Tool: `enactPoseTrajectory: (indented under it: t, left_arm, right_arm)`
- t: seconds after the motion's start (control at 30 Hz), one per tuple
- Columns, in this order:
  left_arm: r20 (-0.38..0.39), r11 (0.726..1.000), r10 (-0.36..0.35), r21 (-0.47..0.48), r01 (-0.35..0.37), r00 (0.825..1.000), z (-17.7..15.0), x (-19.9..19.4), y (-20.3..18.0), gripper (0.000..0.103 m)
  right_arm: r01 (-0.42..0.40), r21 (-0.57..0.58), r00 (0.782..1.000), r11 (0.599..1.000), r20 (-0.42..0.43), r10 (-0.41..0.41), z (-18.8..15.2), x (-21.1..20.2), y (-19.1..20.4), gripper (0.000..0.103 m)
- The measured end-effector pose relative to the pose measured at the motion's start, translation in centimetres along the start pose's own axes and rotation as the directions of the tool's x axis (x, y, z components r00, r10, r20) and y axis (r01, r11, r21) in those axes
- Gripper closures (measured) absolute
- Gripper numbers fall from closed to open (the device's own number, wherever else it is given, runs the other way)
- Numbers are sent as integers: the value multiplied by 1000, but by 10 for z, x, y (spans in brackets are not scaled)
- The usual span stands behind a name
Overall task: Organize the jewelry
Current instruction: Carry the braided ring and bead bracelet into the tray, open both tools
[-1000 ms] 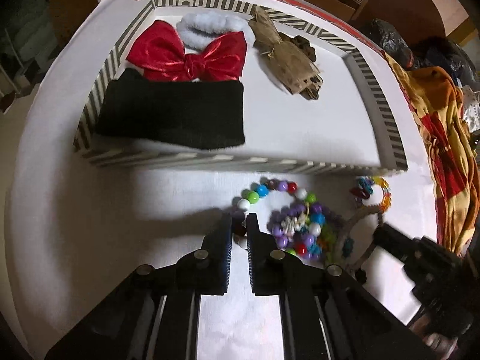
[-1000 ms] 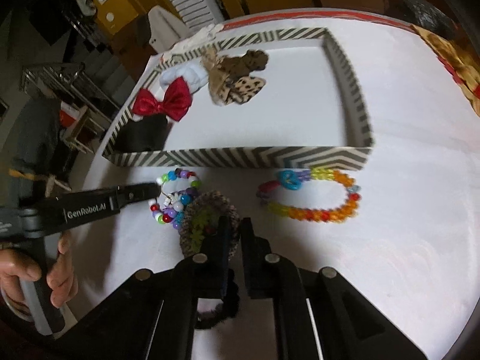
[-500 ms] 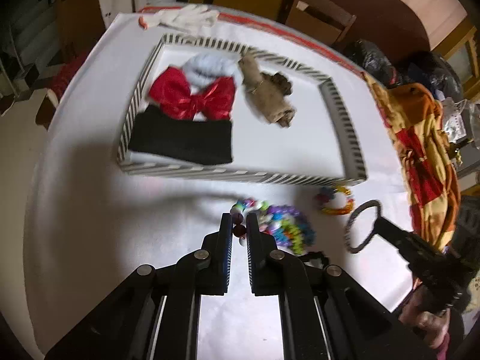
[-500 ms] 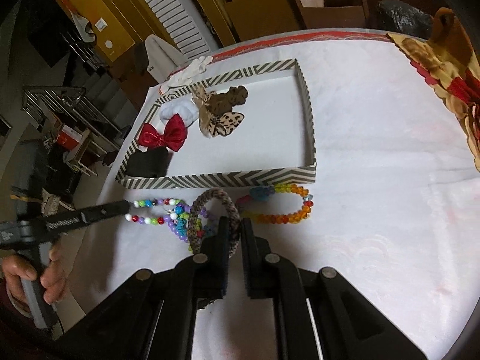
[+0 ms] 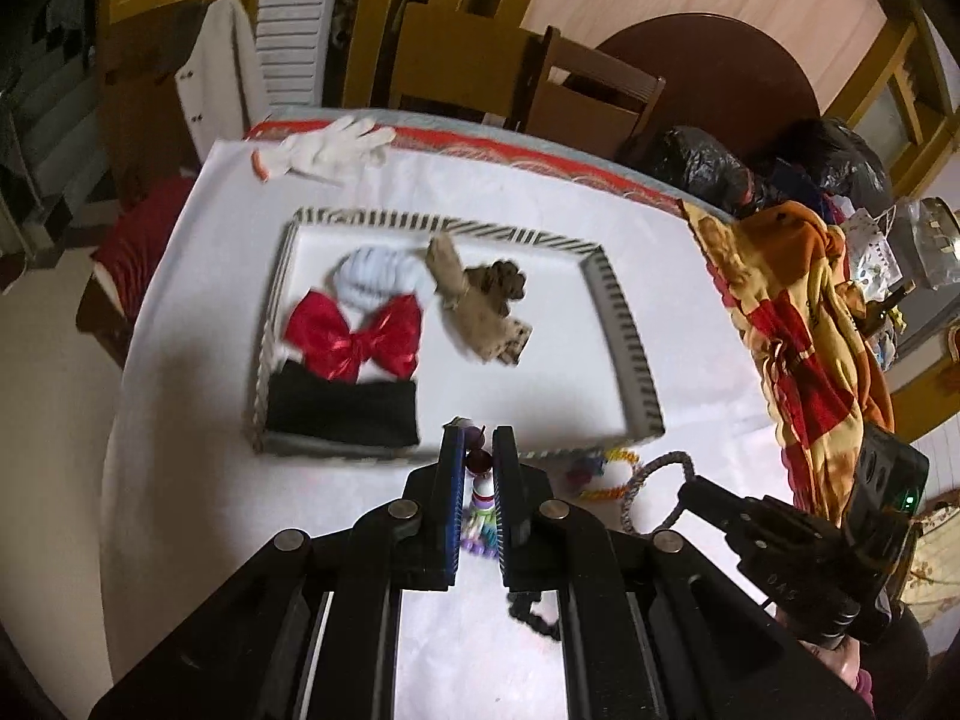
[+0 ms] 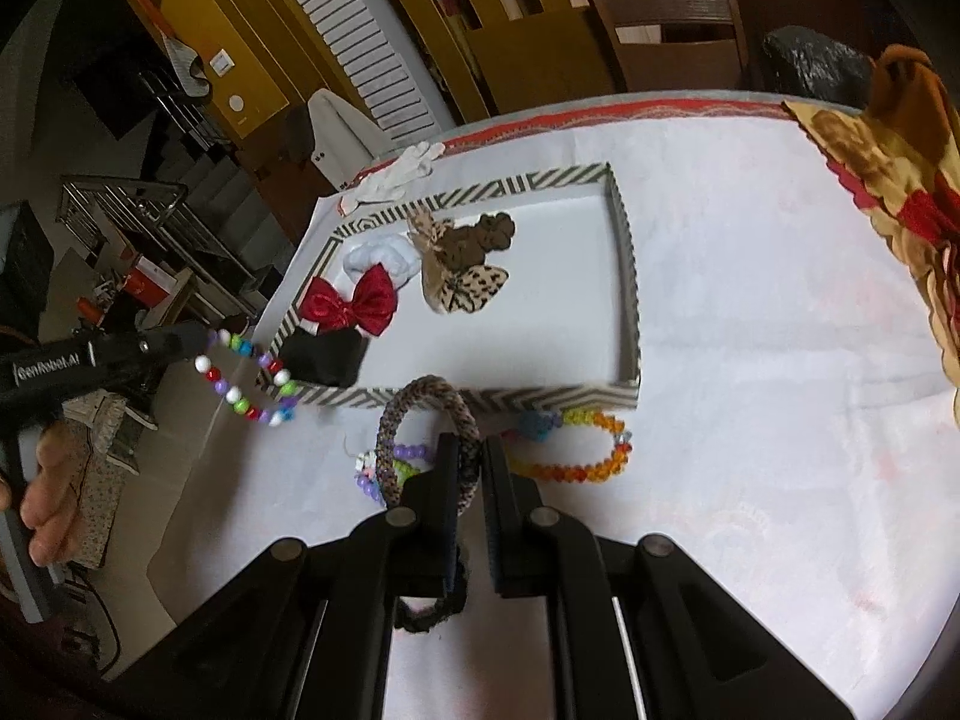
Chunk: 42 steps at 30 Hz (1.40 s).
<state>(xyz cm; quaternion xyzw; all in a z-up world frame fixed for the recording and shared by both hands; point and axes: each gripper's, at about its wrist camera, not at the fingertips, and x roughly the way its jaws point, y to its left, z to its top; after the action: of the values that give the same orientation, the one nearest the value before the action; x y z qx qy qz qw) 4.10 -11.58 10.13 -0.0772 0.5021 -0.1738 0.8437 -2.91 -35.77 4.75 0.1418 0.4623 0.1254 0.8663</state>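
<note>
The left tool (image 5: 478,456) is clamped on a multicoloured bead bracelet (image 6: 249,381), its fingers (image 5: 451,468) pinching dark red and white beads between them; in the right wrist view that bracelet hangs as a loop from the tool's tip, lifted clear of the white-covered bench (image 6: 750,396) and just left of the near-left corner of the striped tray (image 5: 630,360). Ahead of the left tool, inside the tray, a black band (image 5: 342,411) lies nearest, with a red bow (image 5: 354,339) beyond it and a white scrunchie (image 5: 375,276) behind that; to the right of those sit brown and leopard-print fabric bows (image 5: 480,306). A white glove (image 5: 330,141) lies on the bench past the tray's far-left corner. Directly below the left tool's fingers, a cluster of purple and green beads (image 6: 393,468) rests on the bench. The right tool (image 6: 465,450) is closed on a woven rope bracelet (image 6: 420,414), which stands up as a ring in front of its fingers, just short of the tray's near wall. A small black crocheted ring (image 6: 429,615) lies on the bench under this tool. Just right of the right tool, an orange and yellow bead bracelet (image 6: 576,450) with a blue charm lies flat beside the tray's near-right corner. Farther right, a patterned orange cloth (image 6: 900,192) covers the bench edge.
</note>
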Motion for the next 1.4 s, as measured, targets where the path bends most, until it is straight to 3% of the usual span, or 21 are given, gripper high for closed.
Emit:
enactPoseTrajectory:
  t: [0.37, 0.67, 1.0, 1.03, 1.1, 1.2, 1.4]
  left_arm:
    - [-21, 996, 14, 93, -12, 1000, 33, 57, -32, 103]
    - [-136, 994, 103, 45, -98, 985, 32, 131, 11, 103]
    - [-140, 992, 119, 55, -112, 983, 22, 133, 24, 102]
    - [-143, 993, 115, 52, -108, 983, 22, 132, 24, 100]
    - [-148, 994, 103, 43, -98, 984, 24, 134, 26, 84]
    - [-137, 994, 107, 40, -102, 985, 26, 131, 28, 81]
    - [-105, 989, 149, 17, -148, 983, 29, 121, 34, 77]
  right_arm:
    - [68, 32, 998, 997, 12, -68, 50, 29, -10, 95]
    - [139, 91, 990, 986, -46, -135, 82, 86, -30, 95]
    - [249, 125, 963, 960, -138, -231, 132, 164, -53, 95]
    - [255, 125, 961, 959, -143, -237, 137, 170, -54, 95]
    - [267, 126, 957, 955, -150, -247, 144, 180, -56, 95]
    - [270, 136, 957, 953, -144, -251, 152, 190, -57, 95]
    - [257, 110, 960, 960, -147, -240, 154, 185, -52, 77]
